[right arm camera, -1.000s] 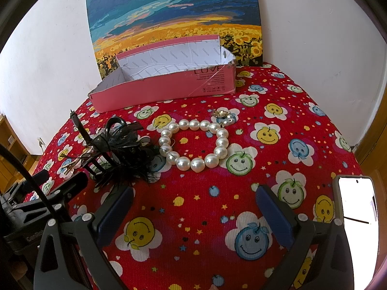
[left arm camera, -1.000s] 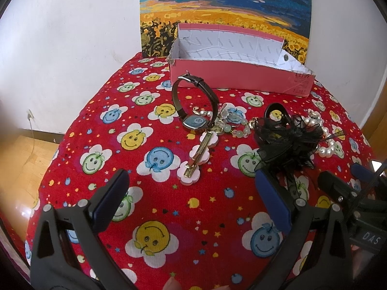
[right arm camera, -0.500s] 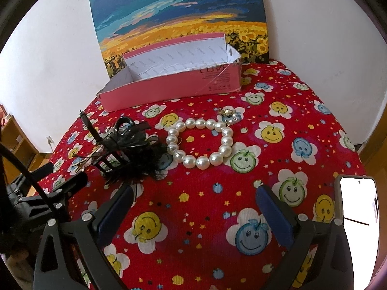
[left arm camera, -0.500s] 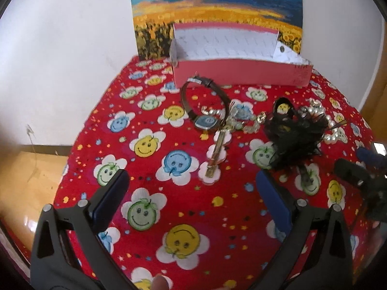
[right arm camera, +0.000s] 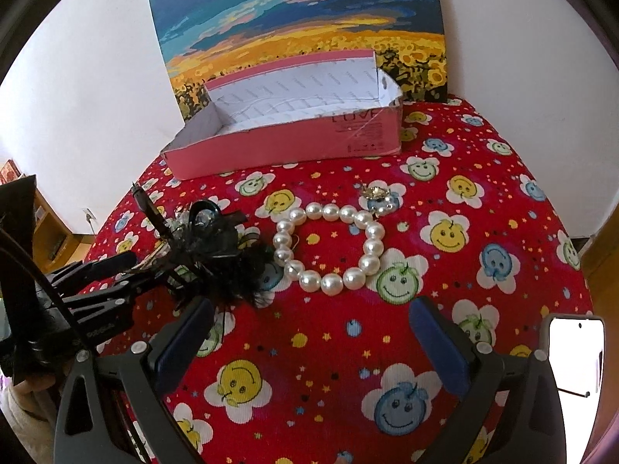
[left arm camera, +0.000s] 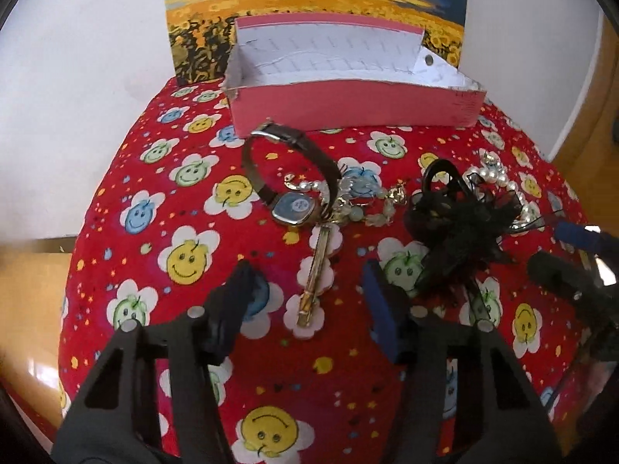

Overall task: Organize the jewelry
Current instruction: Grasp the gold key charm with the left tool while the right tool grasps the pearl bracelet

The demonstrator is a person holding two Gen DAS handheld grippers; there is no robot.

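Note:
A pink open box (left arm camera: 348, 104) stands at the back of the red smiley cloth; it also shows in the right wrist view (right arm camera: 294, 131). In front lie a brown-strap watch (left arm camera: 294, 205), a gold hair clip with white flowers (left arm camera: 315, 282), a pale bead bracelet (left arm camera: 371, 208) and a black feathery hair piece (left arm camera: 456, 224). My left gripper (left arm camera: 309, 301) is open, its fingers either side of the clip's near end. A large pearl bracelet (right arm camera: 329, 251) and a small gold brooch (right arm camera: 375, 193) lie ahead of my open, empty right gripper (right arm camera: 309, 340).
A sunflower painting (right arm camera: 301, 31) leans on the white wall behind the box. A phone with a lit screen (right arm camera: 572, 382) lies at the right edge. The other gripper's body (right arm camera: 77, 297) sits at the left. The cloth drops off at its rounded edges.
My left gripper has moved forward and down towards the hair clip and its jaws have narrowed around it. My right gripper has drifted slightly back and right; the jewelry has not moved.

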